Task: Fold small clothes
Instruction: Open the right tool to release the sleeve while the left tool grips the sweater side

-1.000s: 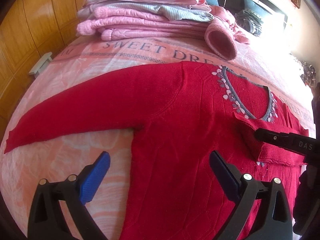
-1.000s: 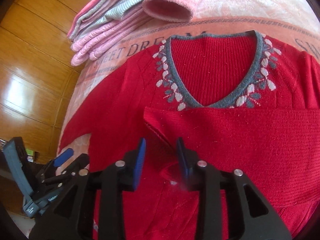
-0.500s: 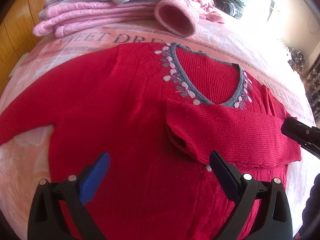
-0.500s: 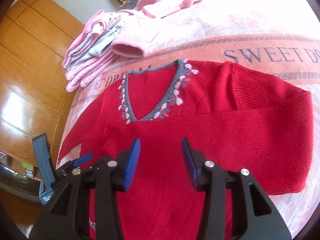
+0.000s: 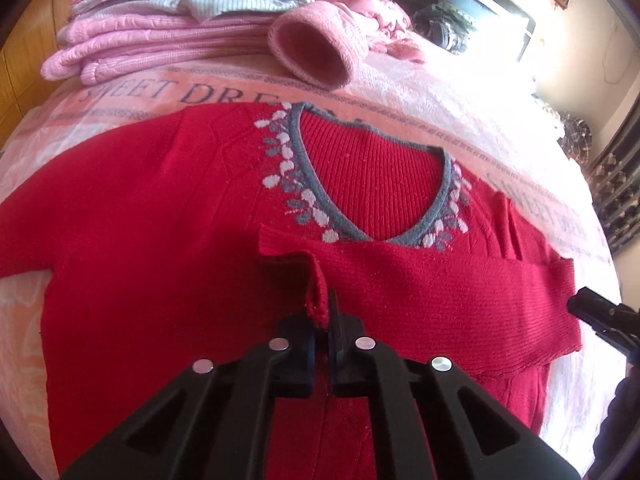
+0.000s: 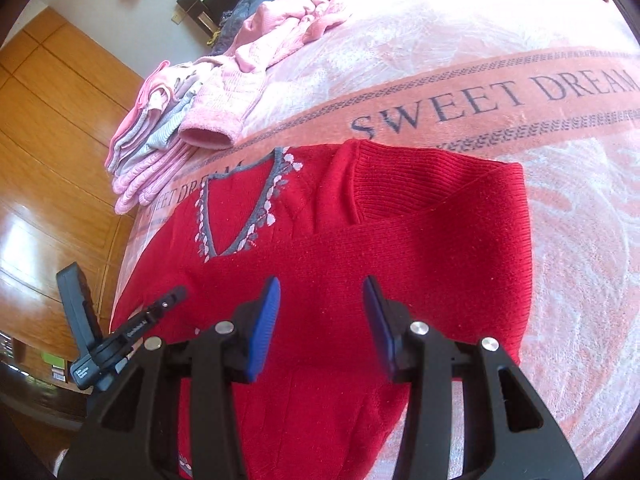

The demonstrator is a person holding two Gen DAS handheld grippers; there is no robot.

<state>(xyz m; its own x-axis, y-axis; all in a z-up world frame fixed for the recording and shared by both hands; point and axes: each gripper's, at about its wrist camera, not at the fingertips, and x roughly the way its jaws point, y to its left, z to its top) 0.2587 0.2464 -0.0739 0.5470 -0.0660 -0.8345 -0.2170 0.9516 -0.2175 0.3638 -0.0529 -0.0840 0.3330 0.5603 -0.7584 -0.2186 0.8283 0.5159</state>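
Red sweater lies flat, front up, on the bed, filling the space ahead of both sets of jaws. Neckline points away from the jaws toward the pink stack of folded clothes; hem runs back under them, so the body's long axis goes near to far. One sleeve is folded across the chest just below the V, its long axis crosswise to the left jaws.

Left gripper: jaws closed on the sleeve's cuff, which stands up in a small ridge right at the tips. Right gripper: jaws spread apart, holding nothing, hovering over the folded sleeve; fold at the shoulder sits ahead and right of them.

Handling, my read: soft rib knit, light, limp, grippy not slick. It'll sag and stretch if lifted from one point, so drag low. Best holds are thicker edges: cuff, shoulder fold, hem corners. The other sleeve runs out left past the left jaws; its end isn't visible.
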